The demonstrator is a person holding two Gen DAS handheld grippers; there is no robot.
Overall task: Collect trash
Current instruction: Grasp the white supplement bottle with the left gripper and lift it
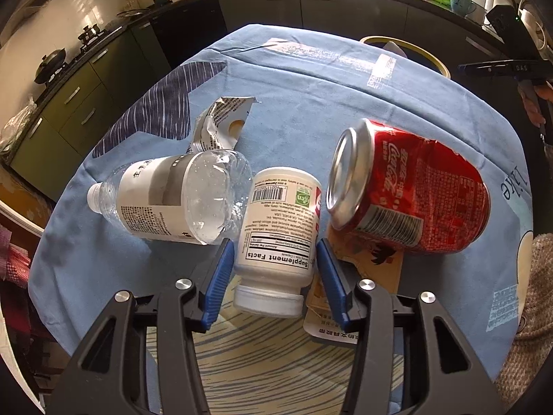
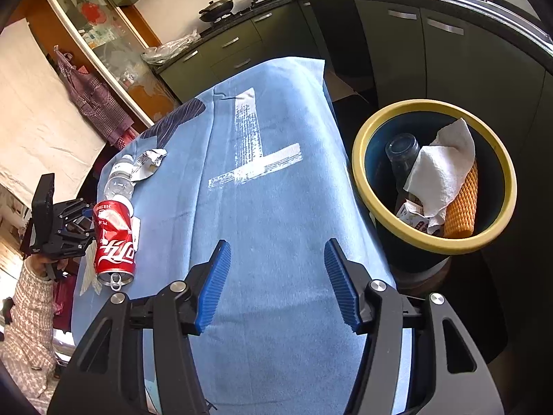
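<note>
In the left wrist view a white supplement bottle (image 1: 276, 238) lies between the blue pads of my left gripper (image 1: 274, 252); the jaws are open around it with small gaps. A dented red cola can (image 1: 411, 186) lies to its right, a clear plastic bottle (image 1: 172, 197) to its left, and a torn wrapper (image 1: 221, 124) behind. My right gripper (image 2: 276, 256) is open and empty above the blue cloth, left of the yellow-rimmed bin (image 2: 497, 159). The can (image 2: 115, 238), plastic bottle (image 2: 121, 176) and left gripper (image 2: 69, 221) show at the right wrist view's left edge.
The bin holds white tissue (image 2: 446, 166), an orange mesh piece (image 2: 463, 204), a clear cup (image 2: 402, 152) and a small carton. Card scraps (image 1: 373, 263) lie under the can. The blue tablecloth (image 2: 276, 180) covers the table. Dark kitchen cabinets (image 1: 311, 7) stand behind.
</note>
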